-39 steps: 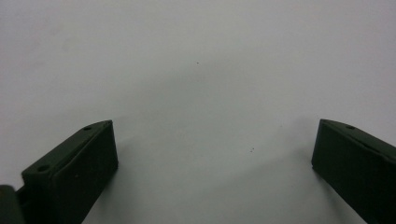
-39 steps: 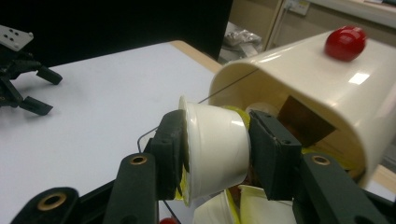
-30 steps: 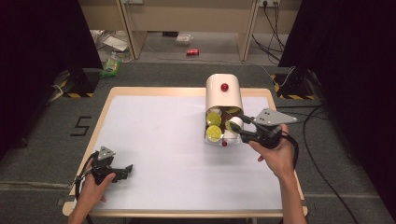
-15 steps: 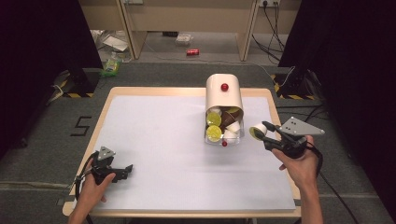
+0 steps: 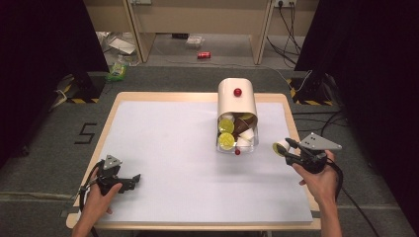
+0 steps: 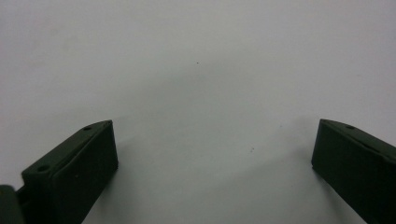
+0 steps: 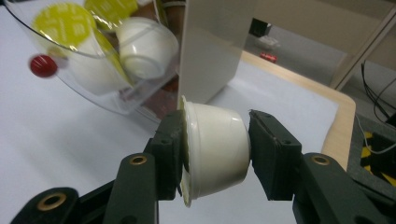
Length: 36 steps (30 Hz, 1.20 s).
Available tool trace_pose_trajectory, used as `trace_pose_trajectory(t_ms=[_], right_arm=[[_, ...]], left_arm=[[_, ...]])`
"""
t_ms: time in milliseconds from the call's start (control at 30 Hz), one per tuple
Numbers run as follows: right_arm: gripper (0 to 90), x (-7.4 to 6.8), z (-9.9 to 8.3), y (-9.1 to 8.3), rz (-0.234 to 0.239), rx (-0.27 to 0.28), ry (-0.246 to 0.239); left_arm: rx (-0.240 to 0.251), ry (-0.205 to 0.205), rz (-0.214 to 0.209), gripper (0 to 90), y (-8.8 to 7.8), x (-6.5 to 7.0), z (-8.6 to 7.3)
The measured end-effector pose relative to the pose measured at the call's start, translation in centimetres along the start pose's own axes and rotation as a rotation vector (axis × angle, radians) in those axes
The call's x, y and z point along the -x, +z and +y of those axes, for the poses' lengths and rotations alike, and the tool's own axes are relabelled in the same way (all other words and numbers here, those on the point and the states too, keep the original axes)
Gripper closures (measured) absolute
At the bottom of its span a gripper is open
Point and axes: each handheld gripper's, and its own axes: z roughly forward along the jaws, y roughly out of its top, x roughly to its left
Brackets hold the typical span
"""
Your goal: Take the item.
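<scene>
While the counter point(image 5: 163, 148) is mostly bare white, the big cream dispenser point(image 5: 236, 98) lies on its side with its clear drawer point(image 5: 237, 145) of yellow-lidded pods open toward me. I've got my right gripper point(image 7: 215, 149) near the right edge, fingers closed on one white pod point(image 7: 215, 151), lid to base; it looks light, thin-walled and crushable, so I'd squeeze gently. My left gripper point(image 5: 129, 180) rests low, fingers wide apart, holding nothing.
</scene>
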Motion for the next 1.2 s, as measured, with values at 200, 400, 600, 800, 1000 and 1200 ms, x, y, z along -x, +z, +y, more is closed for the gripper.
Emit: trace_pose_trajectory(t_ms=[200, 400, 600, 800, 1000, 1200], right_arm=[[57.0, 0.7, -1.9, 0.8, -0.011, -0.042, 0.032], [57.0, 1.2, -3.4, 1.7, -0.016, -0.096, 0.048], [56.9, 1.0, -4.6, 3.1, 0.001, -0.149, 0.052], [56.8, 0.7, -5.6, 4.4, 0.029, -0.195, 0.052], [56.4, 0.3, -6.0, 5.3, 0.067, -0.217, 0.056], [56.1, 0.0, -6.0, 5.9, 0.081, -0.233, 0.046]], left_arm=[[0.0, 0.0, -0.001, 0.0, 0.0, 0.0, 0.0], [0.0, 0.0, -0.001, 0.0, 0.0, 0.0, 0.0], [0.0, 0.0, -0.001, 0.0, 0.0, 0.0, 0.0], [0.0, 0.0, -0.001, 0.0, 0.0, 0.0, 0.0], [0.001, 0.0, 0.0, 0.0, 0.0, 0.0, 0.0], [0.0, 0.0, 0.0, 0.0, 0.0, 0.0, 0.0]])
